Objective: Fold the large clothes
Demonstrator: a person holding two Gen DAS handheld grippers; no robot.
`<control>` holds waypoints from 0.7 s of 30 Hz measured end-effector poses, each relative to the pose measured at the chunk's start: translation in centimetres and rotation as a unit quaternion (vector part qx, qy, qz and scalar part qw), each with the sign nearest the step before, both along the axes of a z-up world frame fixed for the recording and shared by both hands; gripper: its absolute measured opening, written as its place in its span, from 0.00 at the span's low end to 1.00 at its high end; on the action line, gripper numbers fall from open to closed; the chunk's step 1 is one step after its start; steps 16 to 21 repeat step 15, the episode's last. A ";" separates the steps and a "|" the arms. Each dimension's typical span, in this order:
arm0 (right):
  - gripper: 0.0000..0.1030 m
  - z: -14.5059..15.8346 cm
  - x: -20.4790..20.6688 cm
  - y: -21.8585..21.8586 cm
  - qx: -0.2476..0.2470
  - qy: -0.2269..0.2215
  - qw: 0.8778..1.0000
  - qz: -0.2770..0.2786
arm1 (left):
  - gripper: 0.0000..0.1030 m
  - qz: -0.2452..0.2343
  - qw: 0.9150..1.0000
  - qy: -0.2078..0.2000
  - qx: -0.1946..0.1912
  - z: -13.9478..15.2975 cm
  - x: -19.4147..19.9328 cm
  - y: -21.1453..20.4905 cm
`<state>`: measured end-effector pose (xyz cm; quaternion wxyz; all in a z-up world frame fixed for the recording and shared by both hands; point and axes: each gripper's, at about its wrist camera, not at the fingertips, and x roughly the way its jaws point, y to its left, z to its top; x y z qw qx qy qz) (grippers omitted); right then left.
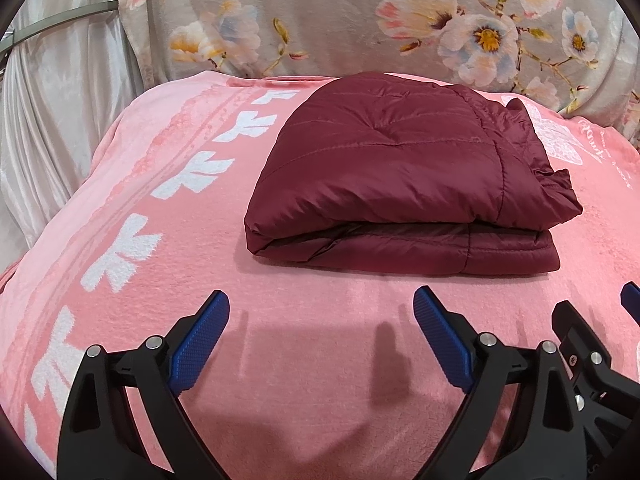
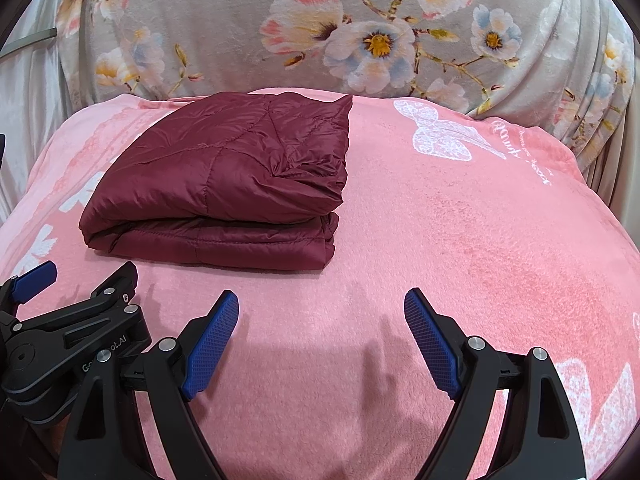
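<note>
A folded jacket point(image 1: 400, 176) lies ahead of both grippers on the blanket point(image 1: 160, 208). Left gripper point(image 1: 322, 344) and right gripper point(image 2: 322, 346) hover spread wide, empty. The folding looks finished.

Pink blanket point(image 1: 320, 380) w/ white prints covers surface; folded maroon jacket point(image 1: 384, 168) on it.

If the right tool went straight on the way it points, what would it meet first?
Probably the bare pink blanket: the right tool is open, tilted downward, and the folded jacket lies left of its line. Depth is unclear.
</note>
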<state>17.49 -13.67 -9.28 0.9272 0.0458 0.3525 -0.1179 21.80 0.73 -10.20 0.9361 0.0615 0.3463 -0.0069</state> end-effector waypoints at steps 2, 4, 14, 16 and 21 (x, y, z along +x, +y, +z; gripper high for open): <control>0.81 0.0 0.0 0.0 0.000 0.000 1.000 0.000 | 0.88 -0.001 1.000 0.000 -0.001 0.0 0.0 0.0; 0.81 0.0 0.0 0.0 0.000 0.000 1.000 0.001 | 0.88 -0.001 1.000 0.000 -0.001 0.0 0.0 0.0; 0.81 0.0 -0.1 -0.5 -0.001 0.000 1.000 0.001 | 0.86 -0.001 1.000 -0.003 0.004 0.1 -0.1 -0.2; 0.81 0.0 -0.1 -0.6 -0.001 0.000 1.000 0.001 | 0.85 -0.001 1.000 -0.004 0.004 0.1 -0.1 -0.3; 0.81 0.0 -0.1 -0.6 -0.001 0.000 1.000 0.001 | 0.85 -0.001 1.000 -0.004 0.004 0.1 -0.1 -0.3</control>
